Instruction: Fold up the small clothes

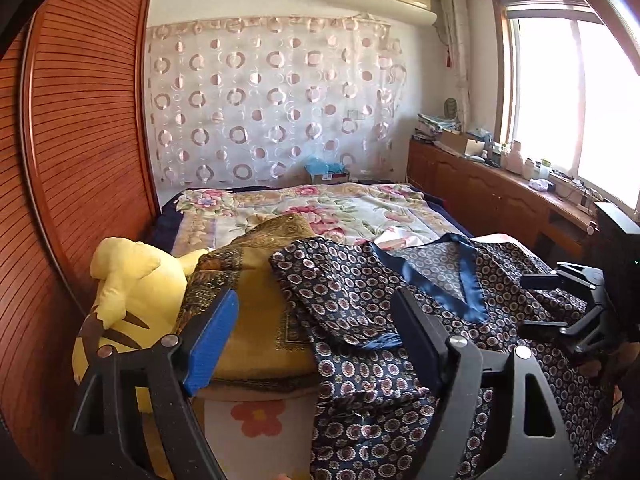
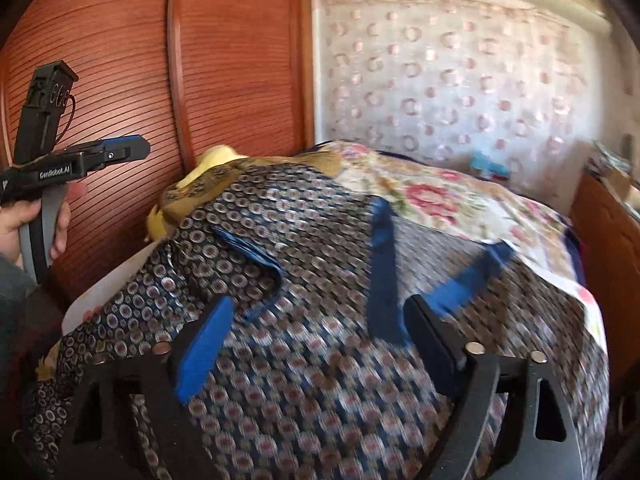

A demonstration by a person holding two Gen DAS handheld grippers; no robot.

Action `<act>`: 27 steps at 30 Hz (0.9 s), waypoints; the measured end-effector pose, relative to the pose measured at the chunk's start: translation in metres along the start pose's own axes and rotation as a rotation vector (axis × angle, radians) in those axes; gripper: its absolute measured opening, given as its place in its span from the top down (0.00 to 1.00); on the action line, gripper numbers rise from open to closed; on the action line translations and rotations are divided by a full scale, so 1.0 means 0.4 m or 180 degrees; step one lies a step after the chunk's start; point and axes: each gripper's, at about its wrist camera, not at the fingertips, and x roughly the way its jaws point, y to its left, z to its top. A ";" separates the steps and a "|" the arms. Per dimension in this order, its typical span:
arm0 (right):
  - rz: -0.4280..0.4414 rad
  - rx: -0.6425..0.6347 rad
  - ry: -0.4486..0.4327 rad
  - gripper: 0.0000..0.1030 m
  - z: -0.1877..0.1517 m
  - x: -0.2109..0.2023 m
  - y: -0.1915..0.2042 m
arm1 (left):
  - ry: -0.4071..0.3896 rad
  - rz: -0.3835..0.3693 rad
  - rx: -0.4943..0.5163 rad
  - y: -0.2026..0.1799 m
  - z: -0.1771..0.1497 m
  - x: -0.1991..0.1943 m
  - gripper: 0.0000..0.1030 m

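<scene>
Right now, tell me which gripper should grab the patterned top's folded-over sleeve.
Probably left. The left gripper, open and empty, frames the sleeve with its blue cuff. The right gripper, also open, hovers over the patterned top nearer its neckline.

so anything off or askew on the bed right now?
The patterned navy garment lies rumpled, one sleeve draped over the gold cushion; a yellow plush toy is wedged against the wardrobe. Nothing looks damaged.

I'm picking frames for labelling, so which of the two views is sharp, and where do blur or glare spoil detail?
Left wrist view: sharp on the patterned garment and yellow plush toy, but the window is blown out white. Right wrist view: motion blur smears the garment's print and the blue trim; the wardrobe door bows from fisheye distortion.
</scene>
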 end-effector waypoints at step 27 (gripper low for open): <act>0.0512 0.0021 0.0150 0.92 0.285 0.527 -0.078 | 0.0320 0.0087 -0.0171 0.094 -0.015 0.166 0.23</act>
